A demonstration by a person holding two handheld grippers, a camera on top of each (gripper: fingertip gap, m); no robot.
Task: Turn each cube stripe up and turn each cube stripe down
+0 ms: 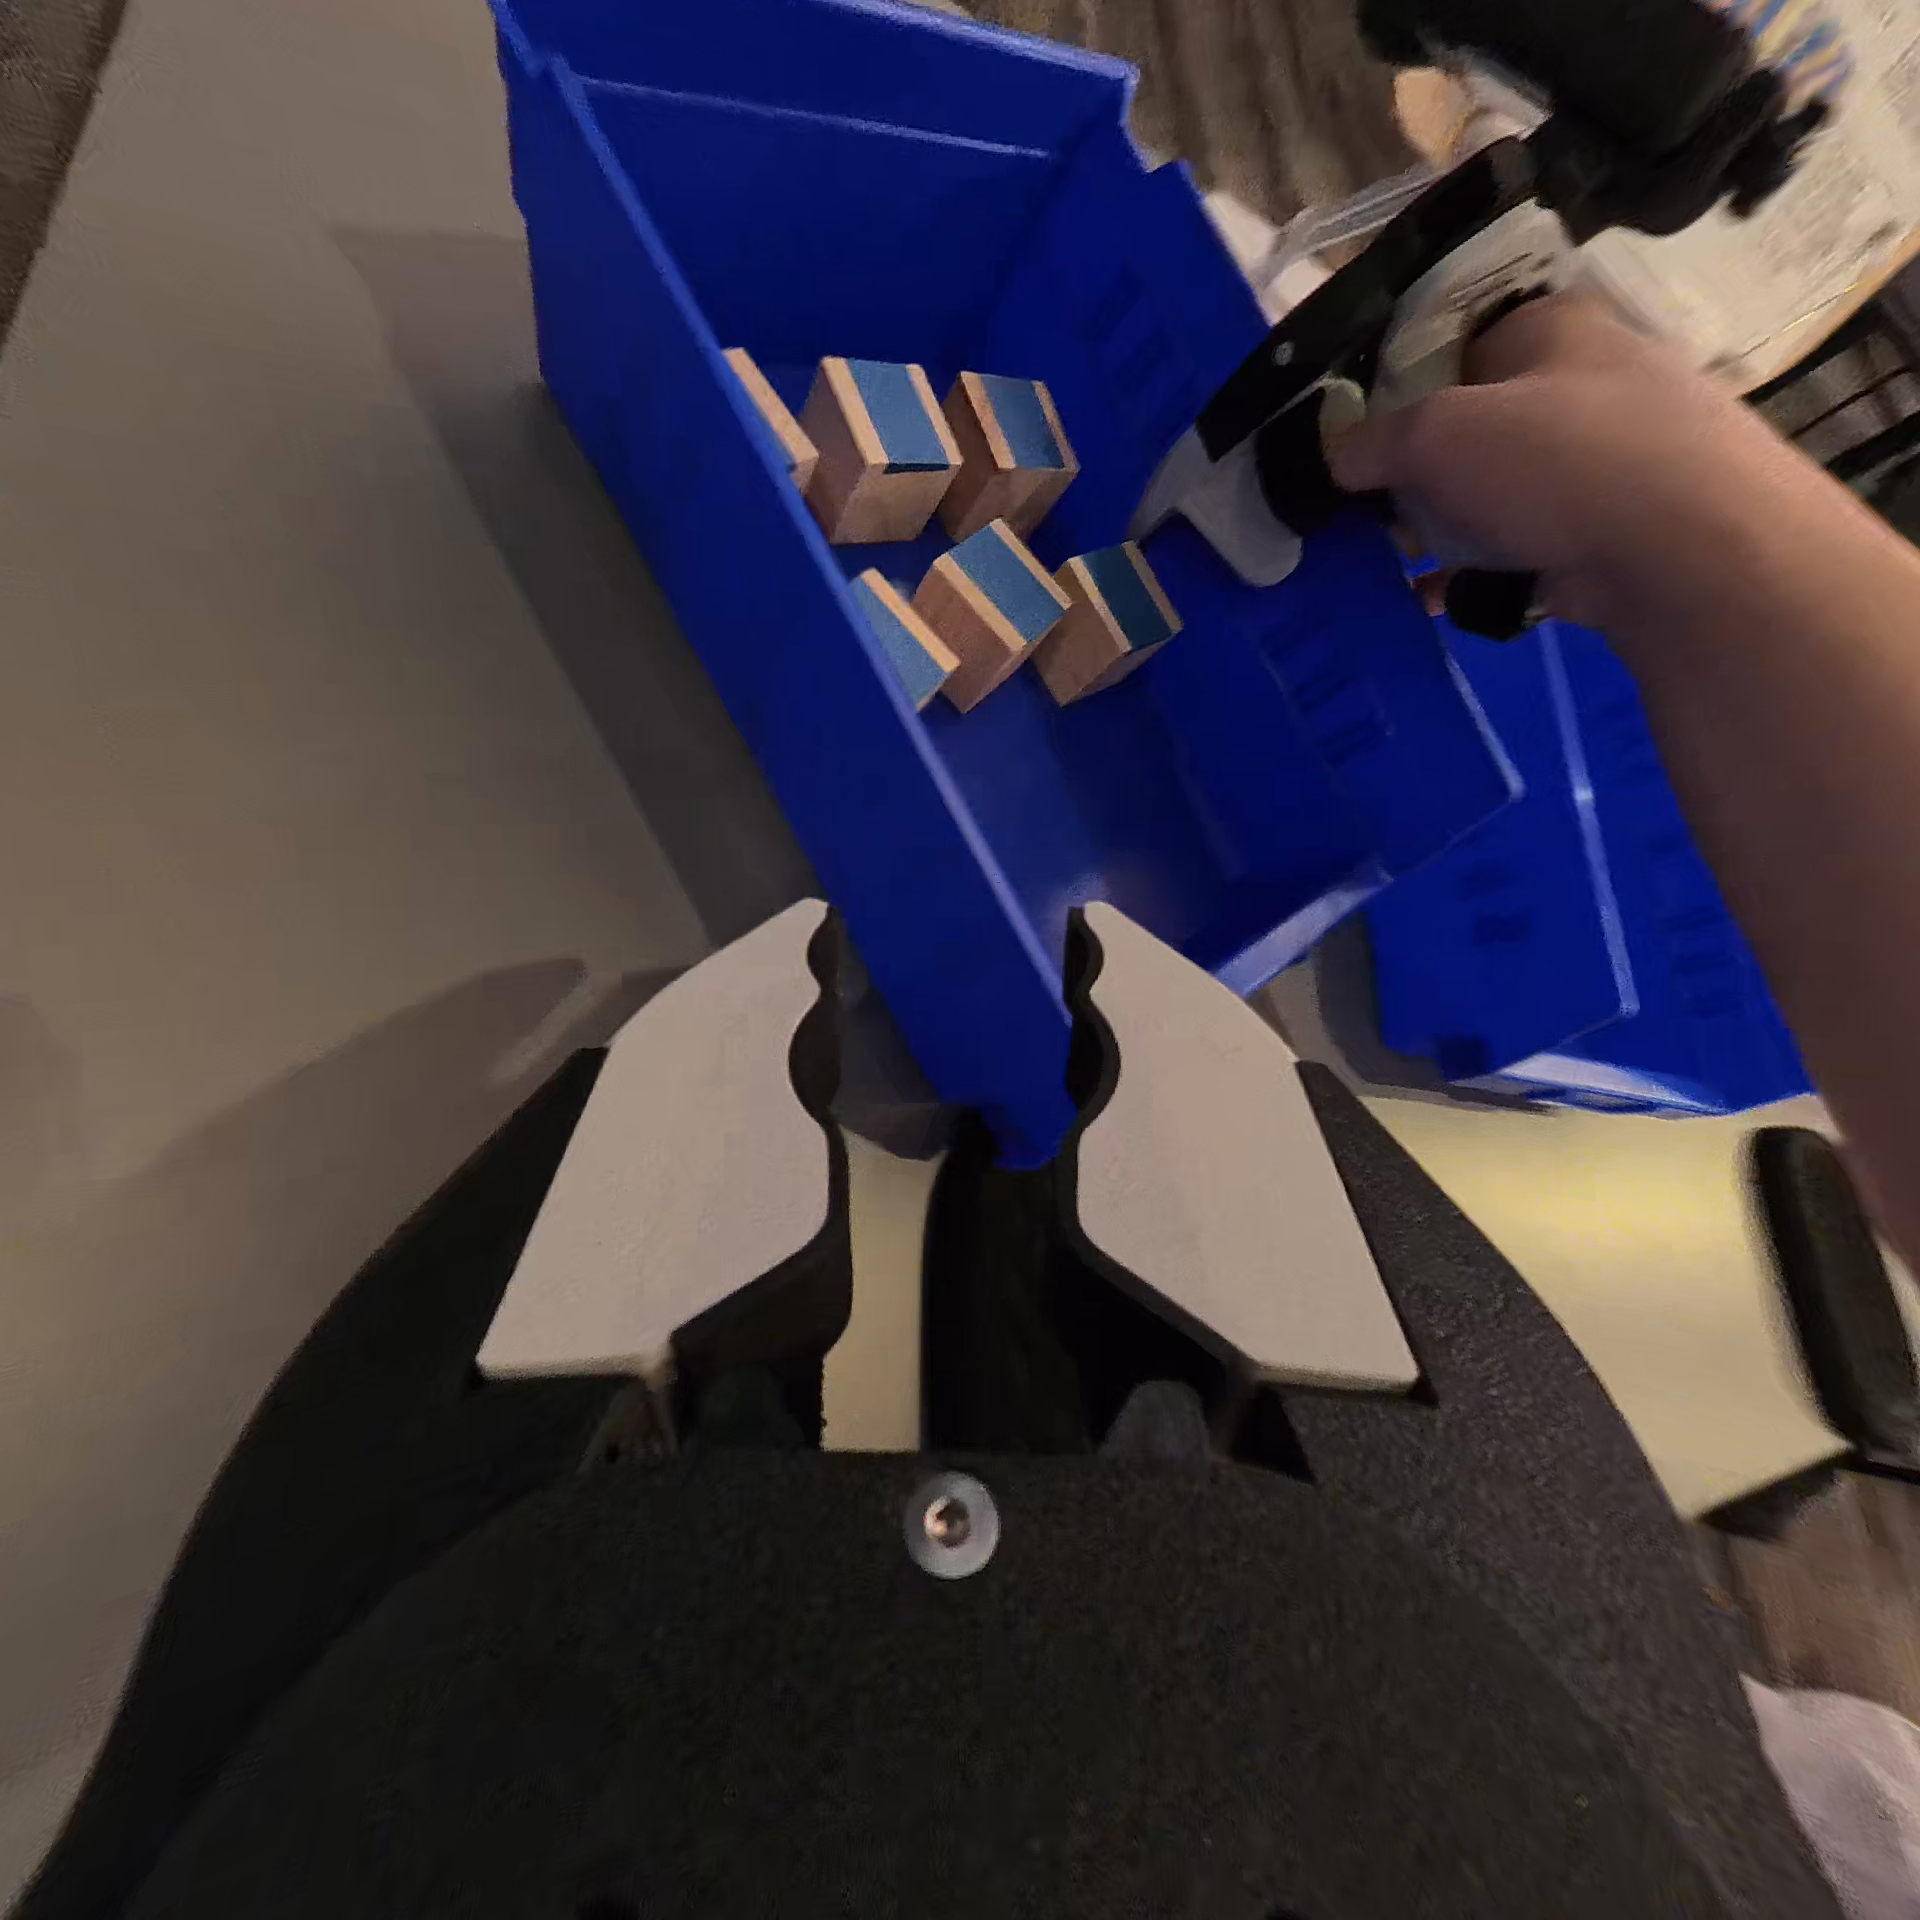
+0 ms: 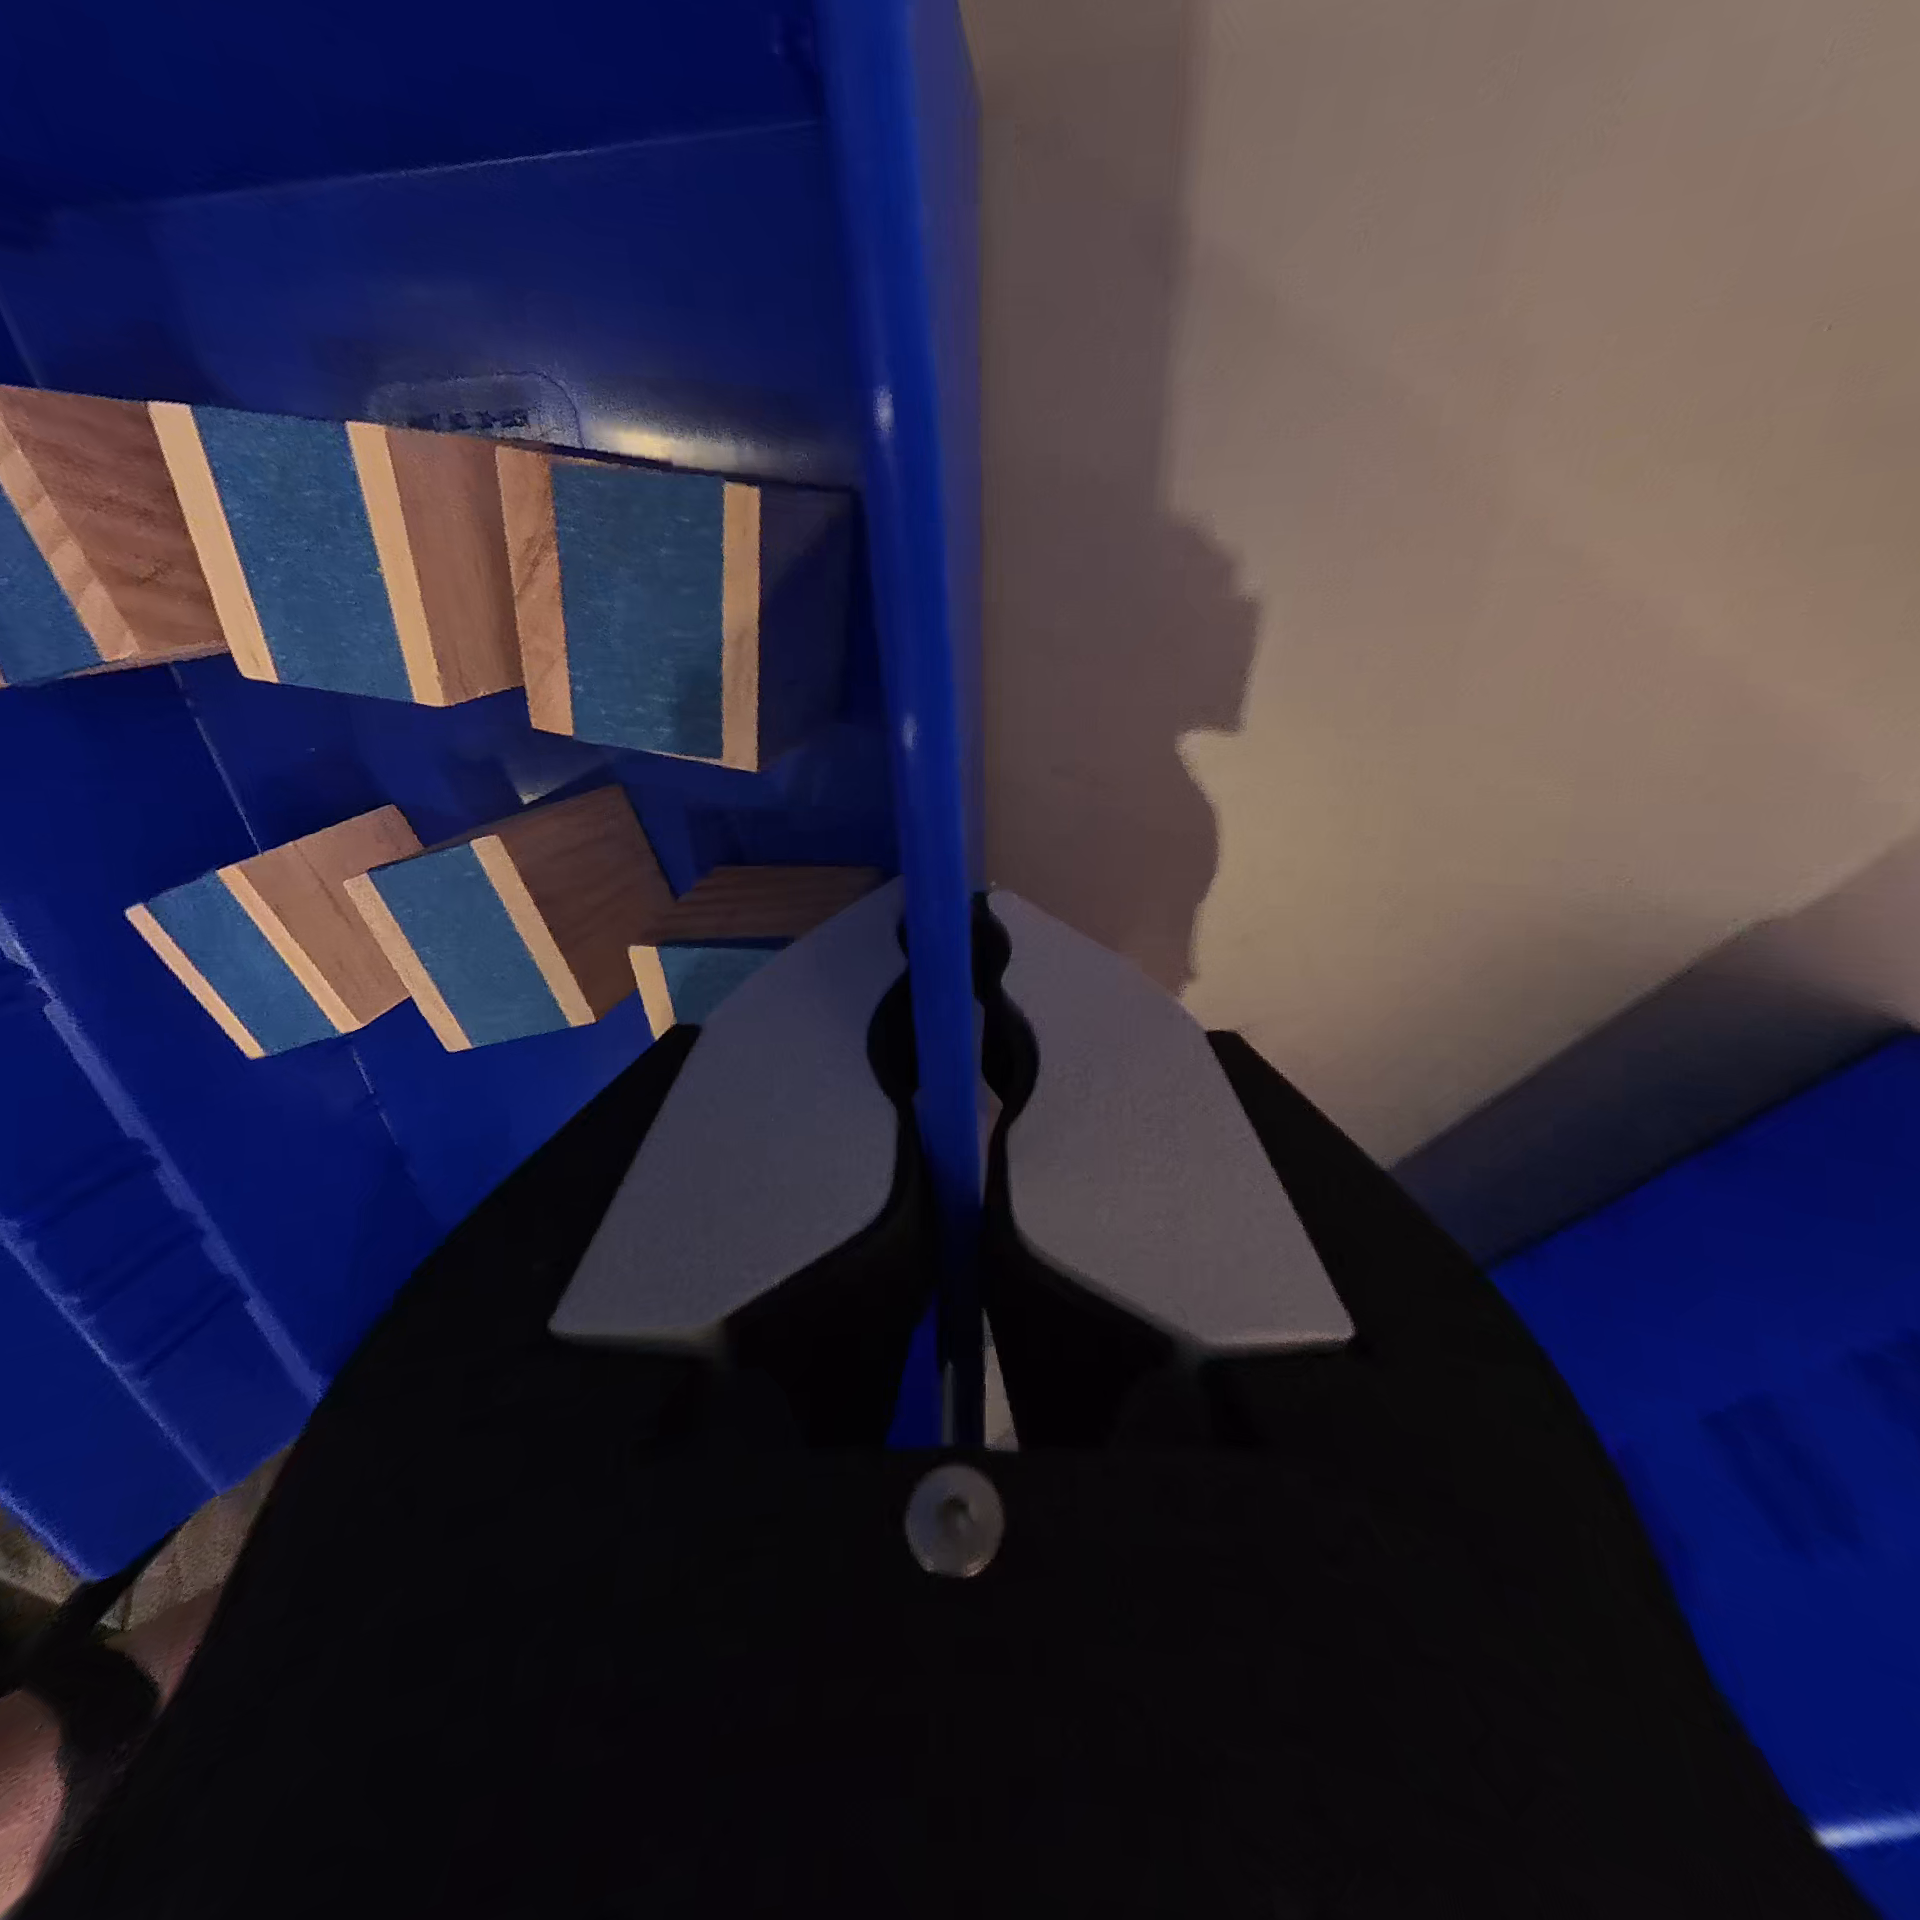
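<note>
Scene: a blue bin sits on a pale table, seemingly tipped, though the slanted cameras may account for that; a second blue bin rests just beside it.

Left gripper: its two pale fingers straddle the near corner of the bin wall, with some gap visible on one side; whether the pads bear on the plastic cannot be told.

Right gripper: clamped tight on the thin rim of the opposite wall, seen edge-on between the jaws; in the left wrist view a hand drives it from the far side.

Cubes: six wooden blocks lie on the bin floor in two loose rows of three, each showing a blue stripe on its upper face; the nearest, the block by the right gripper, is partly hidden behind a finger.

Step in hand: apparently handling the bin itself rather than any cube, with every stripe in view already up.

Next move calls for: most likely freeing one gripper from the wall, reaching down among the blocks, and pinching a single cube by its plain sides to roll it stripe down, without jostling its close neighbours.

Risk: a slipping wall grip could send the blocks sliding together.
</note>
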